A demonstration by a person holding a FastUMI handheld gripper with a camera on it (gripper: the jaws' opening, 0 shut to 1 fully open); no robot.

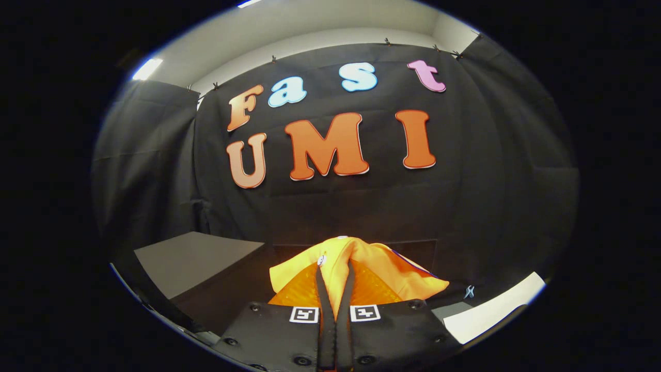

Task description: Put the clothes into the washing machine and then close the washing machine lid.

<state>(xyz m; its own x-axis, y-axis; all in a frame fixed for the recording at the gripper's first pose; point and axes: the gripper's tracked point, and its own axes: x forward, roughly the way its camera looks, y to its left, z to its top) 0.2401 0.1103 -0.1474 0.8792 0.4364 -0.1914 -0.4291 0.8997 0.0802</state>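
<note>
A bright orange and yellow garment [382, 271] is bunched up between and just ahead of my fingers. My gripper [335, 268] is shut on the garment, with both fingers pressed against a fold of the cloth and held up in the air. The cloth drapes over both sides of the fingers and hides the tips. Beyond it hangs the black booth wall.
A flat grey surface [191, 258] lies below and to the left of the fingers. A white edge [490, 312] shows low on the right, with a small blue clip [469, 292] near it.
</note>
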